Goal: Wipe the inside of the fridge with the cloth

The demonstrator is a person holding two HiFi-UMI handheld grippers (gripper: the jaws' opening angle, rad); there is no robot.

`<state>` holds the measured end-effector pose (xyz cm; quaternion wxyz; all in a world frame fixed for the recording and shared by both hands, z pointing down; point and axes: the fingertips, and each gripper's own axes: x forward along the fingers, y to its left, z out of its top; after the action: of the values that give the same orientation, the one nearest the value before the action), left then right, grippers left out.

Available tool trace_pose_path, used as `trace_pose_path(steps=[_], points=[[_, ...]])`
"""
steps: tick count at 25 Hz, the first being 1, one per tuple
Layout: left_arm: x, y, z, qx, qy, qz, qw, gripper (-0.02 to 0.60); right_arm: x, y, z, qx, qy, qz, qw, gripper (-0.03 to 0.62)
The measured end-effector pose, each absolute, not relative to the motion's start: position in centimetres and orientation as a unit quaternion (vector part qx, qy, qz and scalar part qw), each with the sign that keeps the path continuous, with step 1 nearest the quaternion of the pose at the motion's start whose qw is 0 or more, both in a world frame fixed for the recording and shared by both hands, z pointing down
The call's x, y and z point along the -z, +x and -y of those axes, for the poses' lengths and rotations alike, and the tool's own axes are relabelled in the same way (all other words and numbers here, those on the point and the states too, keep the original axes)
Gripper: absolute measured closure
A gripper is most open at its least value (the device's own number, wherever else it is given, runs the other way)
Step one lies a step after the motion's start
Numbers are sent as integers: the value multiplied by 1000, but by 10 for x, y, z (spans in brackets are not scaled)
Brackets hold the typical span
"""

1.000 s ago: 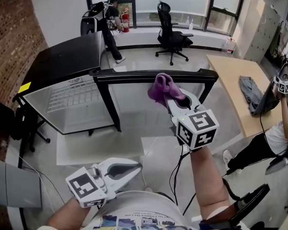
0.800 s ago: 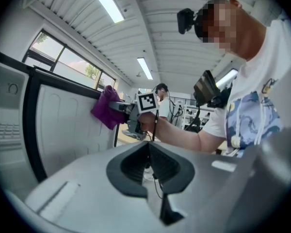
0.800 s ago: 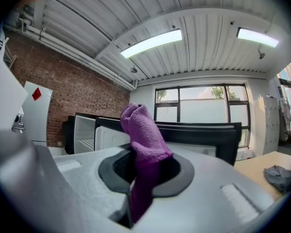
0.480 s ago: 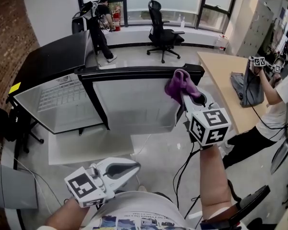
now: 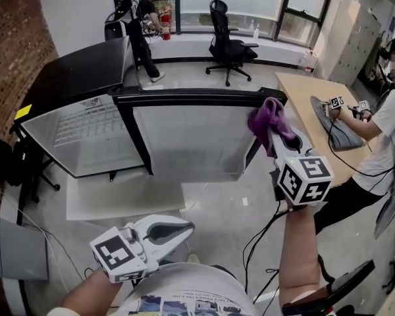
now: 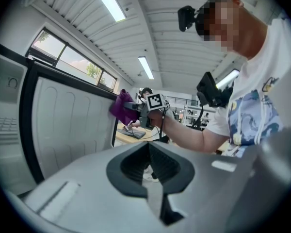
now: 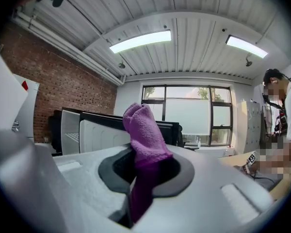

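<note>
Right of centre in the head view, the purple cloth [image 5: 266,120] sits bunched in the clamped jaws of the right gripper [image 5: 274,135], beside the far edge of the open fridge door [image 5: 191,133] and not yet inside the fridge [image 5: 79,78] at left. This looks like the approach; next the cloth must travel left onto the white liner. Low in frame, the left gripper [image 5: 182,229] is closed on nothing. Around them are a grey floor [image 5: 224,203], a brick wall [image 5: 13,38] and an office chair [image 5: 227,41].

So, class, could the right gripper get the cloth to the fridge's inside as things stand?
Probably yes, after a sweep left. The fridge door stands wide open, the right gripper holds the purple cloth by the door's free end, and nothing shows between it and the shelved inside.
</note>
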<state>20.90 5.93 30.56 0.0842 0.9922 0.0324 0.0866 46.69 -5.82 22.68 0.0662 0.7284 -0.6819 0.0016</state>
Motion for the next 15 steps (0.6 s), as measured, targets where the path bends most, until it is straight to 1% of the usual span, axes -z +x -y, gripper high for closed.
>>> trace_pose_path(steps=[3,9,15], points=[[-308,206,-57,-87,992,-32,87,575,-228,440,59,0,707,704,69,542],[-310,192,-49,-92,991,-19,92,575,-236,357,82,-15,628,775,63,542],[-308,167,-41,-95,991,2,95,575,-259,272,121,-23,553,829,85,542]])
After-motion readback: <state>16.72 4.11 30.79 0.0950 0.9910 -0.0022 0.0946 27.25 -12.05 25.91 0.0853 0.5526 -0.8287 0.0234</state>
